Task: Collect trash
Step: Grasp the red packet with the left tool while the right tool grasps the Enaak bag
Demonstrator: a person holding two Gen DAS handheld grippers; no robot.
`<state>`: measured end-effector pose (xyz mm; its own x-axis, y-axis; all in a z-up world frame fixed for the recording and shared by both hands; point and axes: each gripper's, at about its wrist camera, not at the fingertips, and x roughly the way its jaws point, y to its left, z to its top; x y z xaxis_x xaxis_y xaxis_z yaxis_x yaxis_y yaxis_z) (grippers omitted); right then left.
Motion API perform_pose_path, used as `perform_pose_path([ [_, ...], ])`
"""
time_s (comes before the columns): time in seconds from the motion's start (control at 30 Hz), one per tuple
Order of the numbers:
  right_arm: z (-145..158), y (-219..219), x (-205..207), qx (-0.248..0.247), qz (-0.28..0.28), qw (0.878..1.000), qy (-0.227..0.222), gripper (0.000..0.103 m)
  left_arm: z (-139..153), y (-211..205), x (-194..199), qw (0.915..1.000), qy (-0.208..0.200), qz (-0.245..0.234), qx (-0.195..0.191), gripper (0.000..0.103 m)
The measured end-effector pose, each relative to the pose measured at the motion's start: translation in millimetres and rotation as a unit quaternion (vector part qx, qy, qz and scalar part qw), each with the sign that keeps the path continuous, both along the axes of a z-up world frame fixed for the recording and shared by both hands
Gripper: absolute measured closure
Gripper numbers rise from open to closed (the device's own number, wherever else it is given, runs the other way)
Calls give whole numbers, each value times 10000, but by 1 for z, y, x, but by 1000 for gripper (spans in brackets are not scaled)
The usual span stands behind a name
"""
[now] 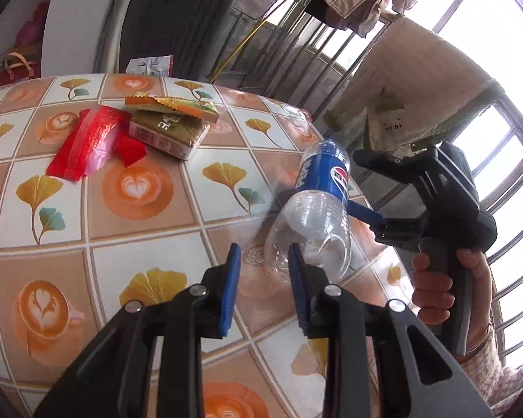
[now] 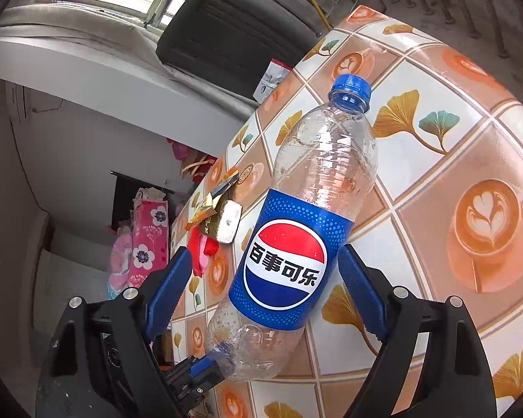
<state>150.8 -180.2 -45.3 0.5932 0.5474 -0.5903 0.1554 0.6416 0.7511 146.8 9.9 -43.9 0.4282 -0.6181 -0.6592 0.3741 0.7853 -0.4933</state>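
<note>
The right gripper (image 2: 261, 289), jaws wide, is straddling without touching the empty Pepsi bottle (image 2: 296, 230) lying near the table's (image 1: 129, 237) right edge—light, slick, crushable, best pinched at its labelled middle—while the left gripper (image 1: 265, 278) is hovering part-open, holding nothing.

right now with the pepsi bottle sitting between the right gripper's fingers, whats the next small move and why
Probably shut the right gripper on the Pepsi bottle. Its blue fingers flank the label band with gaps on both sides, so nothing grips it yet. The left gripper is open near the bottle's base, apparently not clamping it. The wrappers farther along the table can wait.
</note>
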Motion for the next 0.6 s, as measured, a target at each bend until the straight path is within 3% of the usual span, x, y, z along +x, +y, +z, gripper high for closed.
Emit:
perform_pose_path([
  [0.13,-1,-1,4,-21,-7,10000,51,22,15,31,18,9982,-170,566,65,76],
  [0.3,7,-7,-2,-382,-95,9992,-14,22,23,79,58,9894,-164,1437,105,76],
  [0.47,35,-18,-15,-1221,-259,9917,-301,24,24,80,77,9847,-243,1702,281,76],
  [0.6,78,-3,-1,-1744,21,9807,-884,29,18,70,88,9834,-167,1783,306,76],
])
